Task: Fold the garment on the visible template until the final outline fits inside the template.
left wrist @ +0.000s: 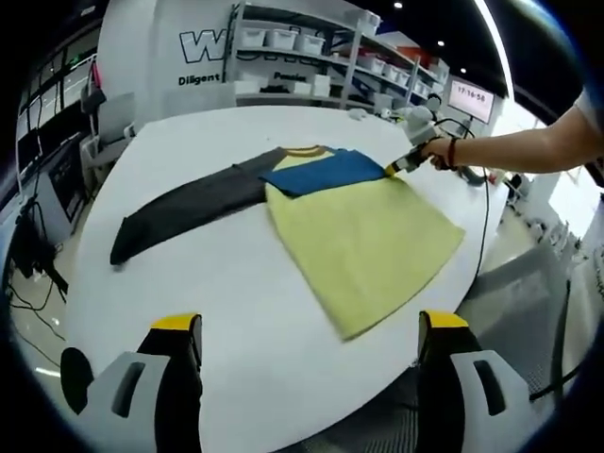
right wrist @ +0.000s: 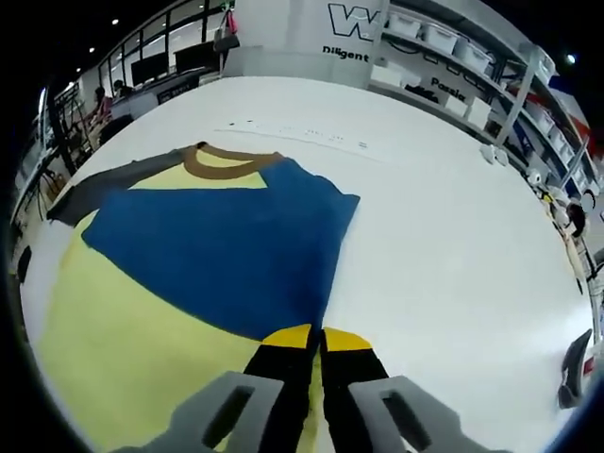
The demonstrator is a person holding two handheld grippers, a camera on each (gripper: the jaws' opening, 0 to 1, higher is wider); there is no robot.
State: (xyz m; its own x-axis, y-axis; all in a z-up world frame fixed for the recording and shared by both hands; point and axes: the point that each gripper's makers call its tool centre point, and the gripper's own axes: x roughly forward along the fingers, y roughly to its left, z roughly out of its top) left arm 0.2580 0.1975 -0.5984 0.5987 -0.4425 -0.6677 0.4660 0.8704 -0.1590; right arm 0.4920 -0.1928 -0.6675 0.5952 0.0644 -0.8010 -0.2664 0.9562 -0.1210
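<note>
Yellow-tipped jaws of the right tool (right wrist: 316, 337) are pressed together on the blue sleeve (right wrist: 217, 250), pinching its edge where it lies folded across the yellow shirt (right wrist: 113, 349). That shirt lies flat on the white table (right wrist: 453, 236), collar away from the right tool. In the left gripper view, the grey sleeve (left wrist: 184, 208) stretches out unfolded, its long axis running leftward. Standing wide and empty, the left tool (left wrist: 311, 335) is the nearer one to it.
</note>
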